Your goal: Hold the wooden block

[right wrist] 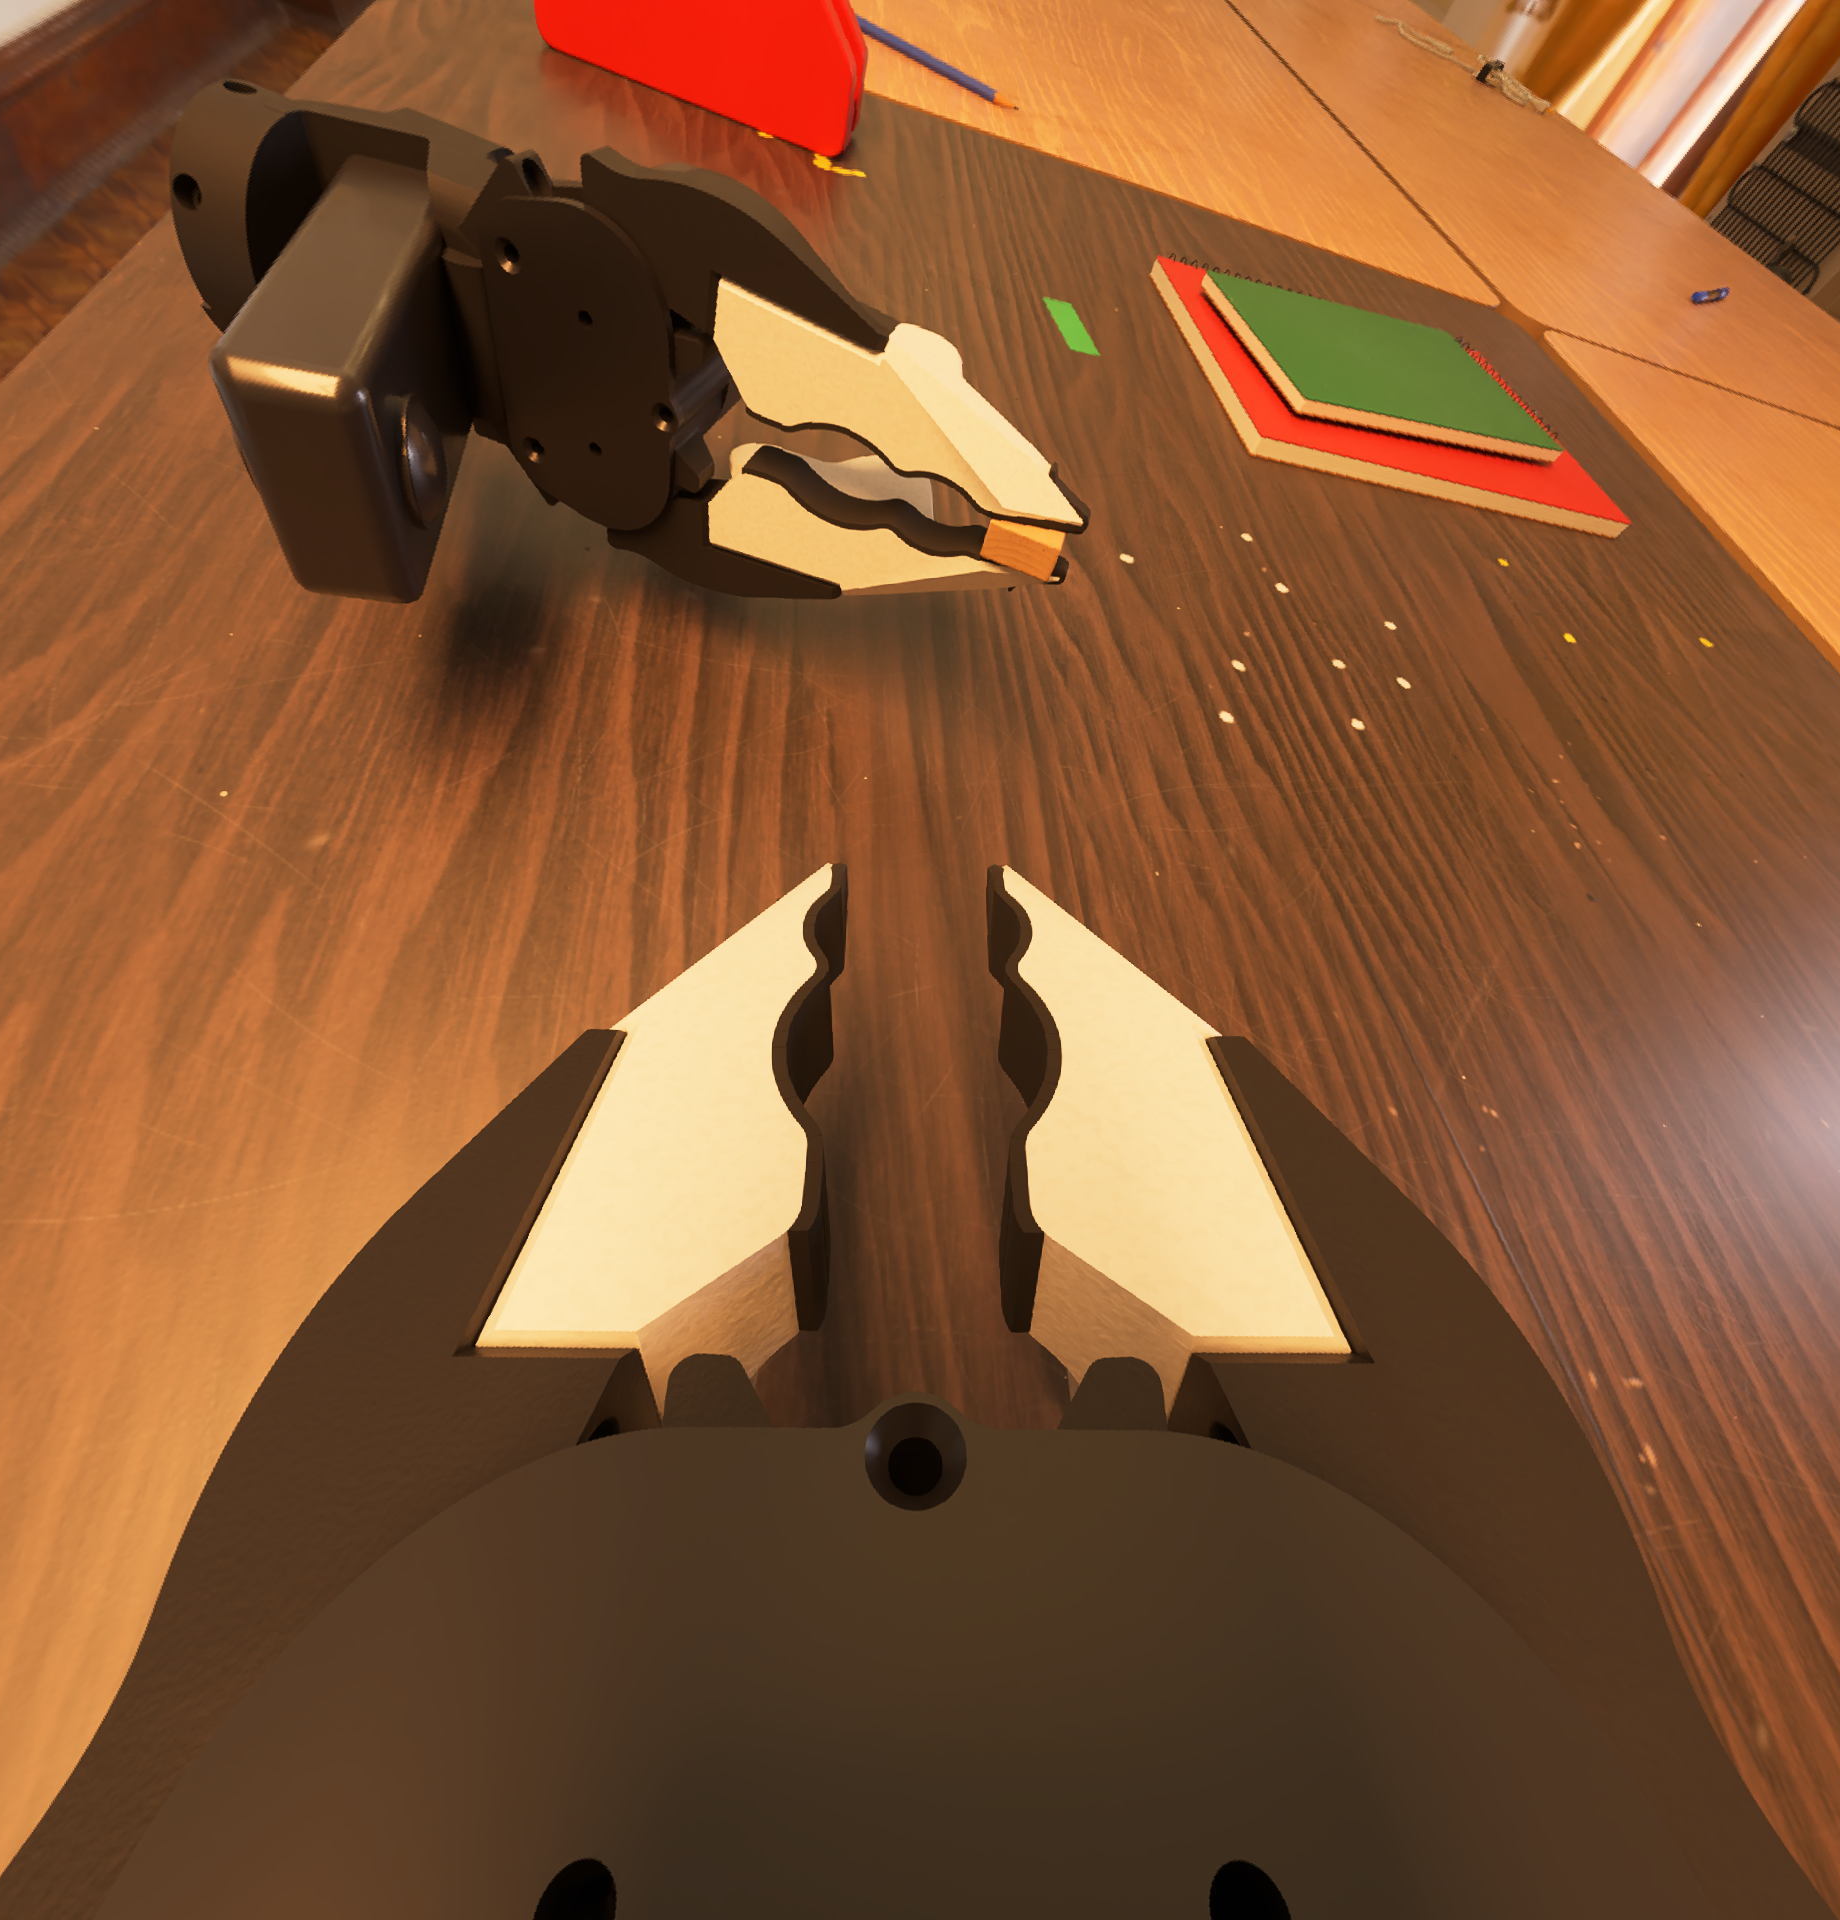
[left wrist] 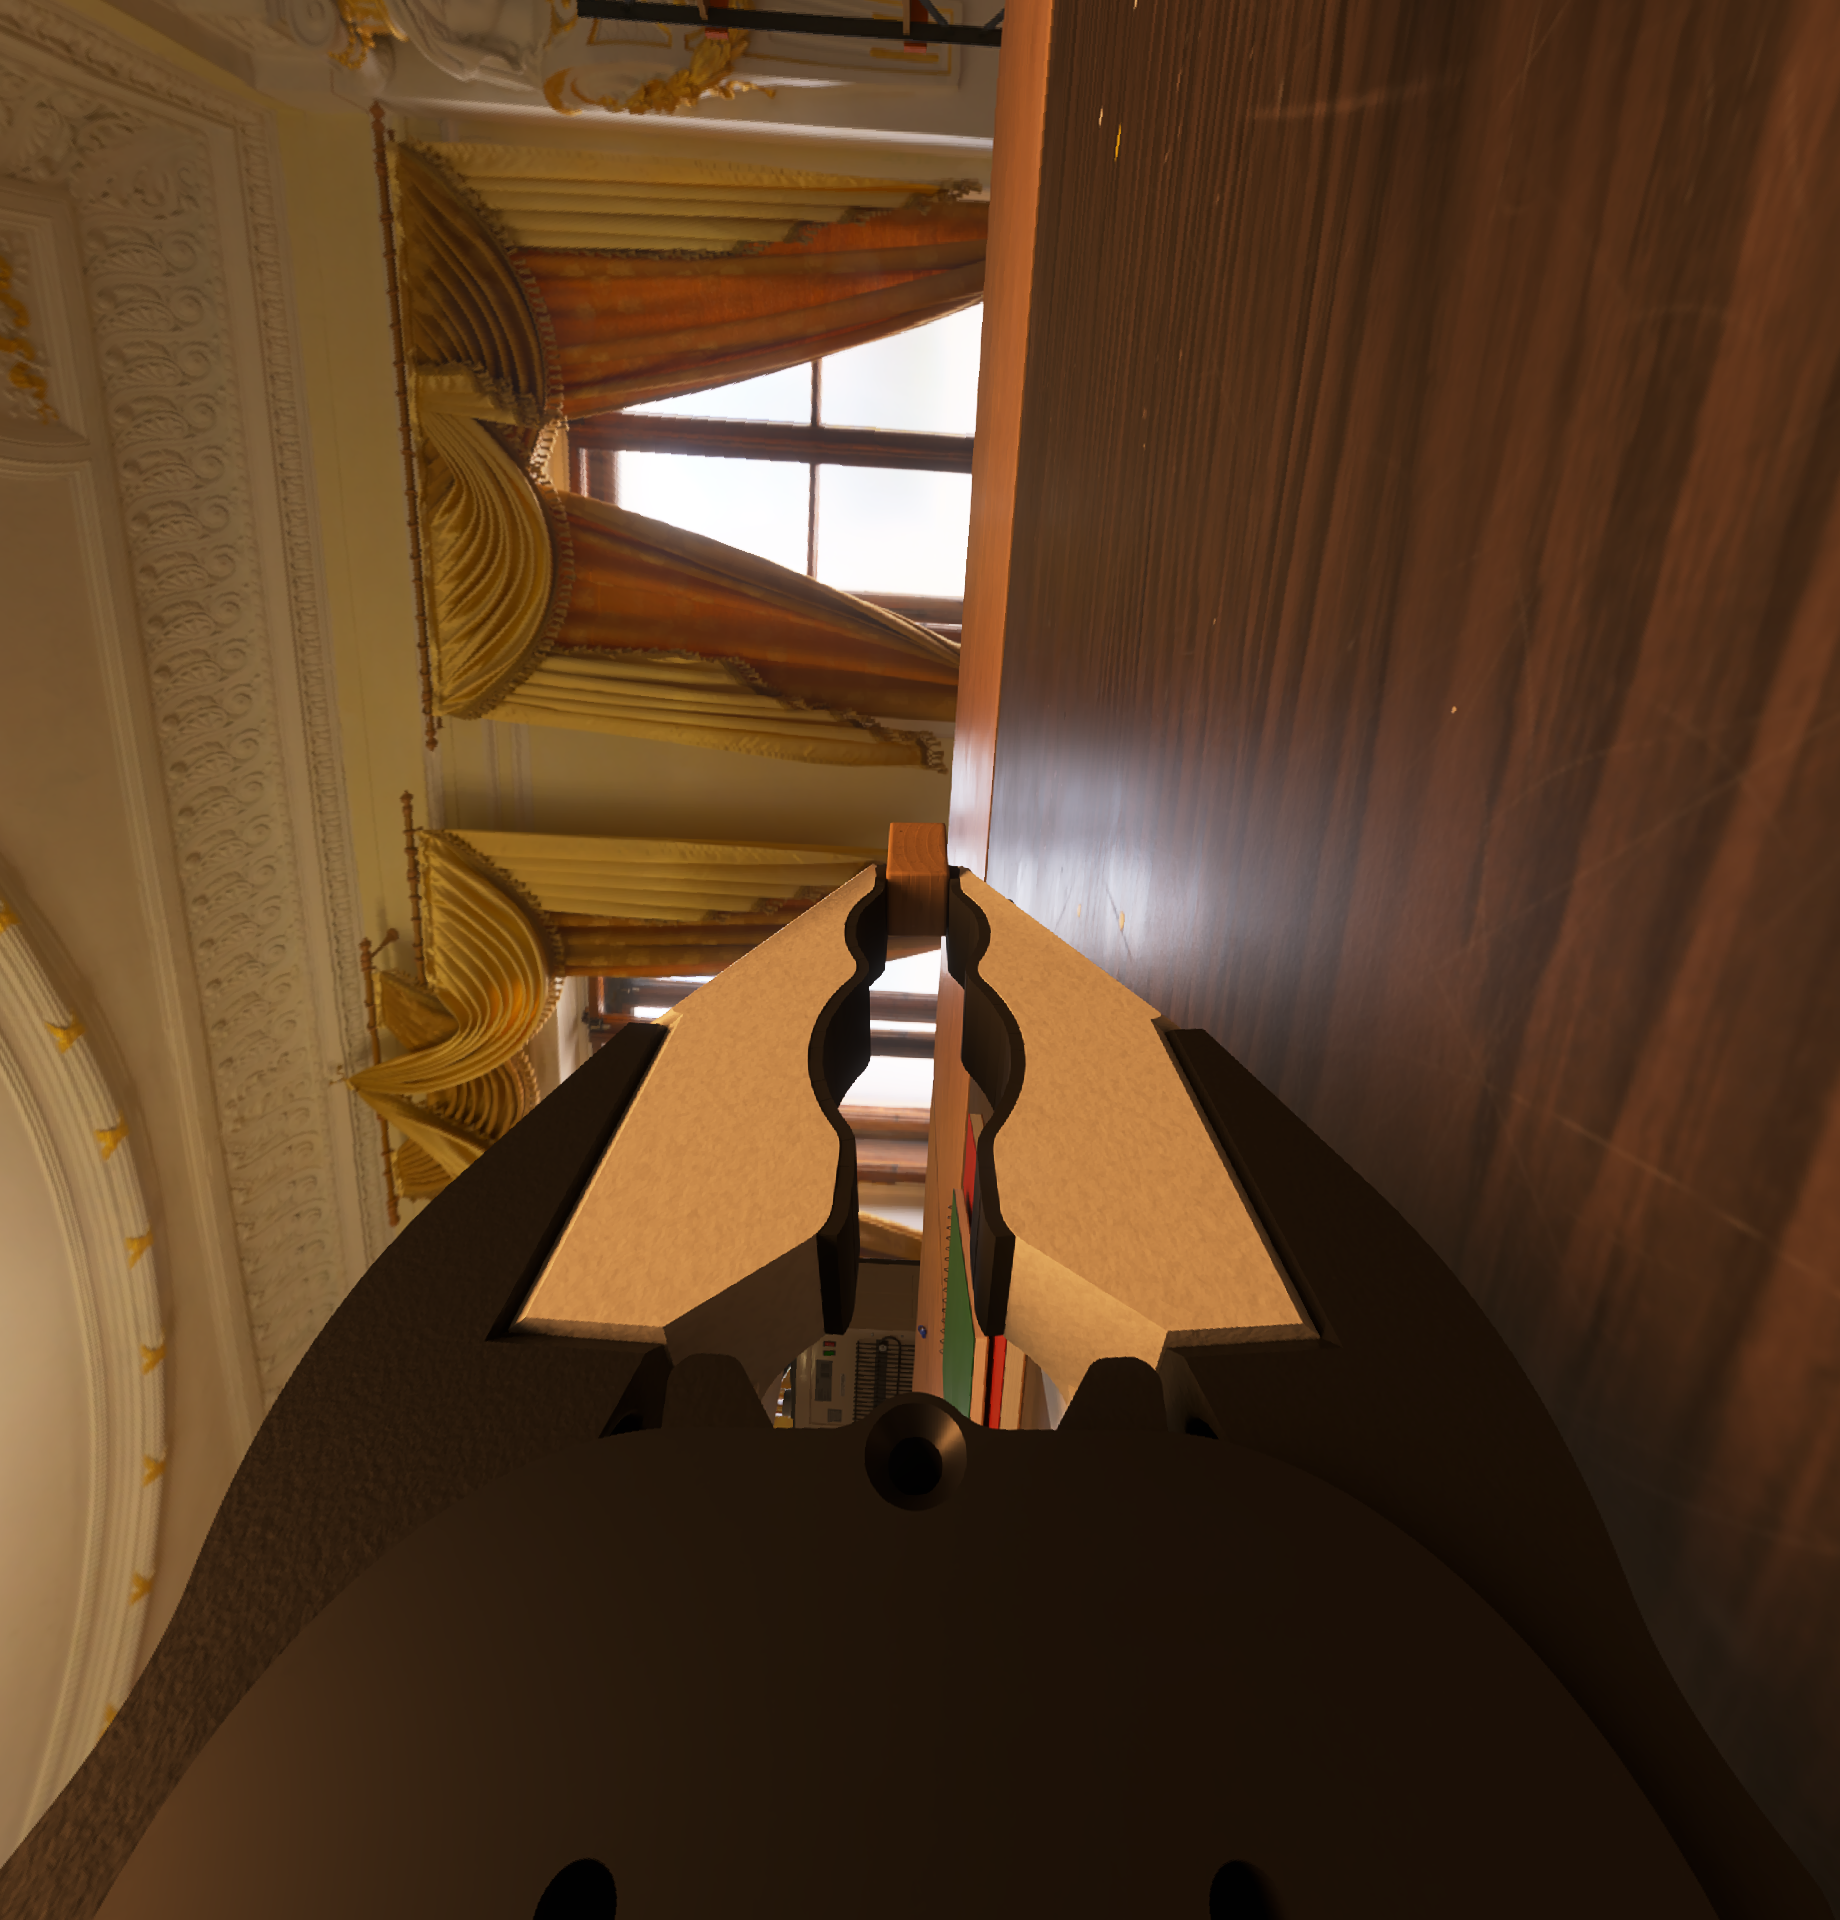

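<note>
The wooden block [left wrist: 917, 883] is small and light brown, pinched between the tips of my left gripper [left wrist: 916, 894], which is turned on its side just above the dark wooden table [left wrist: 1415, 727]. In the right wrist view the left gripper [right wrist: 1035, 545] hovers low over the table at upper left, shut on the block [right wrist: 1022, 548]. My right gripper [right wrist: 916, 894] is open and empty, nearer the front, pointing across the table [right wrist: 687, 748] with the block well ahead and slightly to the right.
A green notebook [right wrist: 1383, 364] lies on a red one [right wrist: 1415, 473] at the far right. A red folder-like object [right wrist: 718, 52] and a blue pencil [right wrist: 937, 68] lie at the back. A small green piece [right wrist: 1070, 325] and pale specks [right wrist: 1311, 665] dot the table.
</note>
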`<state>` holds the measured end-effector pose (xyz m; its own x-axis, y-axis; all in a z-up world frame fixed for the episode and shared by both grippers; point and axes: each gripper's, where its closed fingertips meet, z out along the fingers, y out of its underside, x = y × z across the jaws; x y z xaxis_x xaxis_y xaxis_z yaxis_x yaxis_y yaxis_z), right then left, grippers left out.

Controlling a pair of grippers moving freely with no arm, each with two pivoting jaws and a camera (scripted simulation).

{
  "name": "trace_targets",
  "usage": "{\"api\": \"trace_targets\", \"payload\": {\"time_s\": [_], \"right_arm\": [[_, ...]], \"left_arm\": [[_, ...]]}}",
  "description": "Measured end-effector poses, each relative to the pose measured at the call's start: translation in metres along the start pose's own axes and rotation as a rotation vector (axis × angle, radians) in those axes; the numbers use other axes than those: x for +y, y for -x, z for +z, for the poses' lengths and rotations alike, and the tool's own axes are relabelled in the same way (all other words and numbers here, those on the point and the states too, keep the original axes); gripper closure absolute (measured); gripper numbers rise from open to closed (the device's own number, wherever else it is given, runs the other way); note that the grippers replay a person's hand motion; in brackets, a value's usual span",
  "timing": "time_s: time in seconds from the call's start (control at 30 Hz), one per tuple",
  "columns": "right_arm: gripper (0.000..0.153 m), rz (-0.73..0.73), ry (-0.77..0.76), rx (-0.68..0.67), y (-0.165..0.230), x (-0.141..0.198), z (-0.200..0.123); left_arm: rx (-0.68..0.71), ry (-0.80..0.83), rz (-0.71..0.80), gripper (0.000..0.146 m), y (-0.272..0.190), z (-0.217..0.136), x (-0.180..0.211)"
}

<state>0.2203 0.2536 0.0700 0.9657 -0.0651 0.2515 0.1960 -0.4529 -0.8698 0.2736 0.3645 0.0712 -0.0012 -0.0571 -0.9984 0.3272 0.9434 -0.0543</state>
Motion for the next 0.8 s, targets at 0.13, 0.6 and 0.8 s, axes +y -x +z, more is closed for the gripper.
{"api": "trace_targets", "payload": {"time_s": [0.13, 0.6, 0.8], "right_arm": [[0.126, -0.003, 0.001, 0.001, 0.0003, 0.0000, 0.0002], [0.126, -0.014, 0.007, -0.001, 0.0020, 0.0005, 0.0013], [0.126, -0.018, 0.003, 0.001, 0.0022, -0.0004, 0.0013]], "left_arm": [[0.001, 0.000, 0.001, 0.136, -0.0001, -0.0001, -0.0001], [0.006, -0.002, 0.004, 0.136, -0.0010, 0.0000, -0.0009], [0.006, -0.003, 0.004, 0.136, -0.0007, -0.0001, -0.0014]]}}
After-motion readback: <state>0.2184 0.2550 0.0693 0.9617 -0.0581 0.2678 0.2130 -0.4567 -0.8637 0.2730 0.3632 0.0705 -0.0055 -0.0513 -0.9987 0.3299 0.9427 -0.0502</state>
